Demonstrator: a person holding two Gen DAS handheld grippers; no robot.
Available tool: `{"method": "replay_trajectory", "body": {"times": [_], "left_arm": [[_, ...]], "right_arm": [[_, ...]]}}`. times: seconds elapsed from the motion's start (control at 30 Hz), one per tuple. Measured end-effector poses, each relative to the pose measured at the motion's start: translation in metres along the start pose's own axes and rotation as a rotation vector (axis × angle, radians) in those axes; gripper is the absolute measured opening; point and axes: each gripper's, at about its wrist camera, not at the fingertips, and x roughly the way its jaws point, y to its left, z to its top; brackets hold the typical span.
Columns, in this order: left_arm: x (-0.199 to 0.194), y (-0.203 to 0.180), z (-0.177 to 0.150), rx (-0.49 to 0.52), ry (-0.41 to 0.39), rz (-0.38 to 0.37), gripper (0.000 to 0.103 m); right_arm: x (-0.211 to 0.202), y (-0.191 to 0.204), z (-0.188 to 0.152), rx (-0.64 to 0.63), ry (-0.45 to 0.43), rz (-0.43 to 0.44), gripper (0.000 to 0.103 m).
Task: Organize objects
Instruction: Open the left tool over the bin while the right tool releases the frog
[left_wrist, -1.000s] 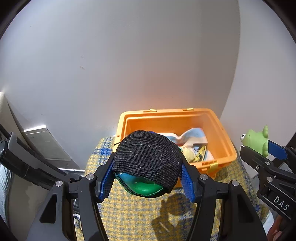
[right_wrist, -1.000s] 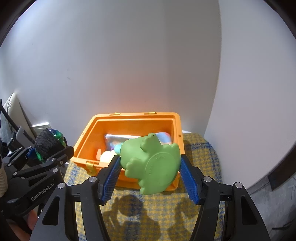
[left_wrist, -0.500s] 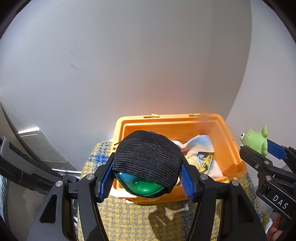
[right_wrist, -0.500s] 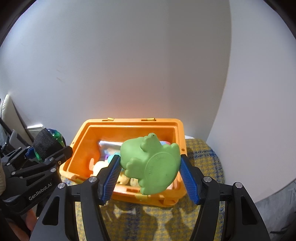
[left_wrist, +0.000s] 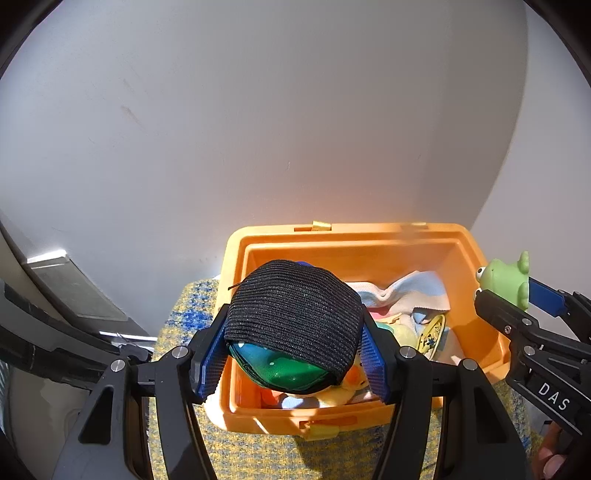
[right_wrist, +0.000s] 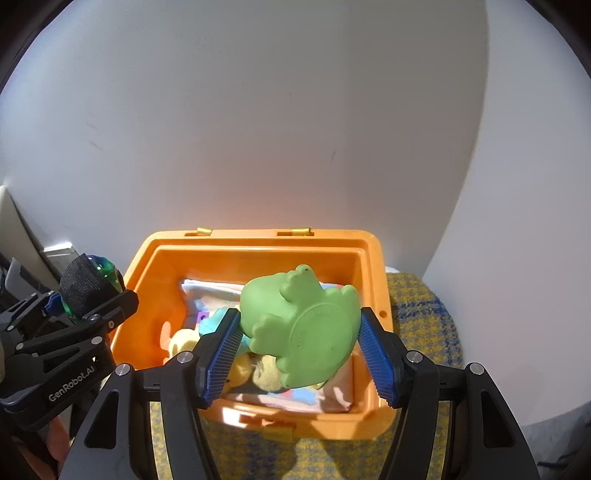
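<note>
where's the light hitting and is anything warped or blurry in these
Left wrist view: sunlight patches on the orange bin front, fisheye bends the wall, focus sharp. Right wrist view: bright patches inside the bin's near wall, gripper shadows on the plaid cloth, dark rounded corners.

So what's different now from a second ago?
Both claws moved forward over the orange box, which now fills more of each view. The left claw still grips the black-wrapped green ball, and the right claw still grips the green frog toy. Nothing was let go.

An orange bin (right_wrist: 373, 258) is sitting on yellow-and-blue checked cloth (right_wrist: 424, 325); green frog toy (right_wrist: 306, 332) and black-banded green ball (left_wrist: 291, 325) are showing.
</note>
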Motion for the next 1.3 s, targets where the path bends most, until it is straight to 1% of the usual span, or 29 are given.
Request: {"method": "replay_trajectory", "body": {"times": [0.17,0.2,0.23,0.27,0.3,0.33,0.37,0.47,0.57,0.7,0.97,1.13,1.3], "left_arm": [[0.011,0.000,-0.005,0.003,0.029,-0.004,0.063],[0.012,0.000,-0.007,0.002,0.034,-0.003,0.064],[0.012,0.001,-0.008,-0.001,0.036,0.002,0.068],[0.011,0.002,-0.008,-0.004,0.033,0.008,0.081],[0.009,0.003,-0.009,-0.007,0.026,0.015,0.091],[0.006,0.004,-0.009,-0.008,0.014,0.025,0.092],[0.004,0.004,-0.009,0.072,-0.006,-0.026,0.092],[0.003,0.005,-0.009,0.073,0.003,-0.018,0.097],[0.000,0.007,-0.013,0.068,0.013,-0.010,0.099],[-0.007,0.007,-0.020,0.066,0.014,0.000,0.102],[-0.030,0.012,-0.029,0.067,-0.004,0.000,0.102],[-0.049,0.013,-0.036,0.071,-0.020,0.001,0.103],[-0.062,0.013,-0.046,0.078,-0.018,-0.003,0.103]], "right_arm": [[0.010,0.001,-0.003,-0.003,0.027,0.005,0.064],[0.011,0.000,-0.005,0.000,0.032,0.005,0.064],[0.013,0.001,-0.005,0.004,0.036,0.007,0.064],[0.014,0.000,-0.005,0.009,0.041,0.011,0.065],[0.014,-0.002,-0.006,0.017,0.043,0.016,0.068],[0.014,-0.003,-0.006,0.023,0.042,0.014,0.076],[0.013,-0.004,-0.007,0.025,0.040,0.012,0.081],[0.010,-0.005,-0.008,0.029,0.037,0.005,0.084],[0.009,-0.005,-0.010,0.035,0.047,-0.011,0.089],[0.003,-0.005,-0.015,0.037,0.053,-0.030,0.091],[-0.017,-0.005,-0.024,0.038,0.047,-0.045,0.092],[-0.038,-0.003,-0.030,0.029,0.030,-0.050,0.092],[-0.057,-0.002,-0.040,0.018,0.018,-0.057,0.092]]}}
